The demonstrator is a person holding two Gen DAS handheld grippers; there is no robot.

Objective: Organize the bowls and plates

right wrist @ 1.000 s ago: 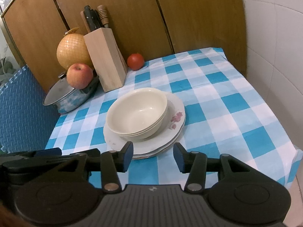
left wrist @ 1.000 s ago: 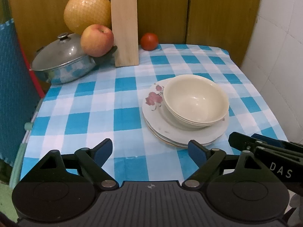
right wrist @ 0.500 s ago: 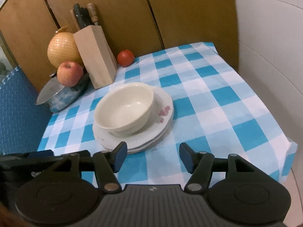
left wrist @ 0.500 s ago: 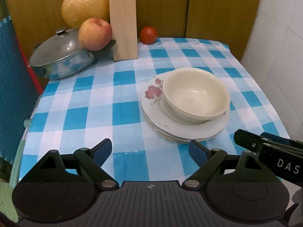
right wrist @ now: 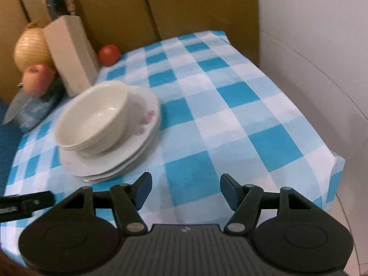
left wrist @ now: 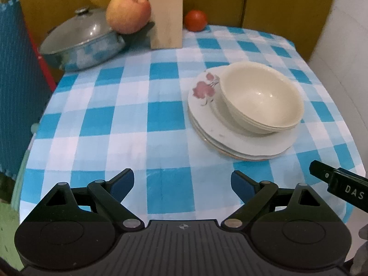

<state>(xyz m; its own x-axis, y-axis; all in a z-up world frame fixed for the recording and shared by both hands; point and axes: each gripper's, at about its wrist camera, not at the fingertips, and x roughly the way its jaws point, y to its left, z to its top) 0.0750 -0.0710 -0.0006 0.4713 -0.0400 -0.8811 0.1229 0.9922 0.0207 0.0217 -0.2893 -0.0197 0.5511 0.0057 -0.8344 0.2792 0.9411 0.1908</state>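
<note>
Left wrist view shows the tabletop (left wrist: 161, 105), under a blue-and-white checked cloth, carrying 1 tidy pile: a stack of plates (left wrist: 241, 142) with nested bowls (left wrist: 262, 105) sitting on top, toward the right half of the cloth. Judging from this, the organizing looks essentially done, since no loose plate or bowl lies anywhere else in either view; at most a small nudge of the pile or a withdrawal seems to be left.

Counting by rims: about 3 plates, the top 1 bearing a red flower print, and about 3 cream bowls, though the edges are close together and the right wrist view is blurred, so the count is approximate.

Along the far edge stand 1 lidded pot (left wrist: 80, 43), 1 knife block (left wrist: 166, 16), 1 netted pomelo (right wrist: 31, 48), 1 apple (left wrist: 128, 12) resting against the pot, and 1 tomato (left wrist: 195, 20).

The left claw (left wrist: 182, 182) is spread wide and holds nothing, hovering near the front edge, well short of the pile. The right claw (right wrist: 186, 191) is likewise wide apart and empty, with the pile ahead and to its left.
</note>
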